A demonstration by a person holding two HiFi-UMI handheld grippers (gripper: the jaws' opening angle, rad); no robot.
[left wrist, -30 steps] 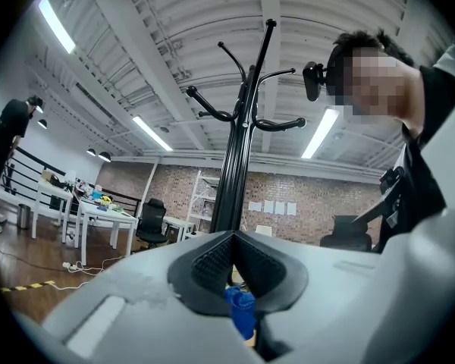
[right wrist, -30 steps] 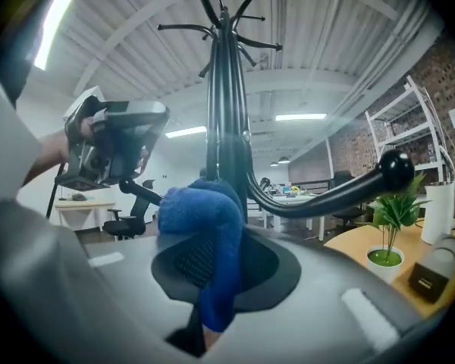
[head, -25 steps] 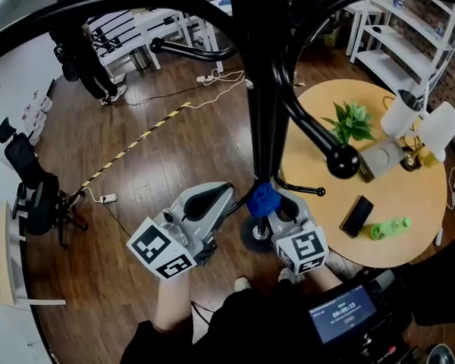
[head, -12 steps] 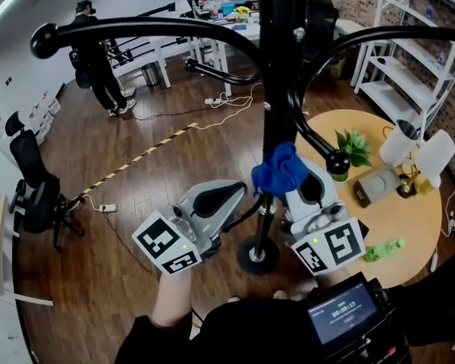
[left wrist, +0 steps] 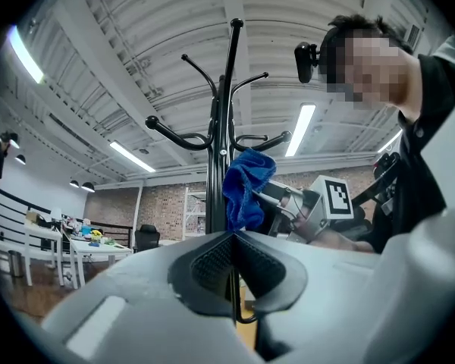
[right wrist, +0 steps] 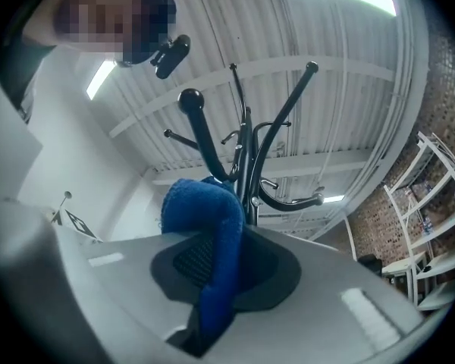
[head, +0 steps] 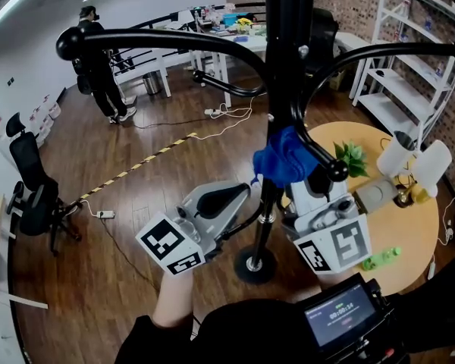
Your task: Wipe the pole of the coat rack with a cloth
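No brand is shown. Black-and-white square markers are carried on both gripper cubes, and the digits on the small screen (head: 340,309) are too small to be read. The jaws of the left gripper (left wrist: 233,258) are closed on a thin black hook (head: 246,220) low on the pole (head: 287,67). The blue cloth (head: 282,158) is clamped in the jaws of the right gripper (right wrist: 221,260) and pressed against the pole, higher than half a second ago, just under the branching arms.

a potted plant (head: 353,158) sits on the round table (head: 414,230).
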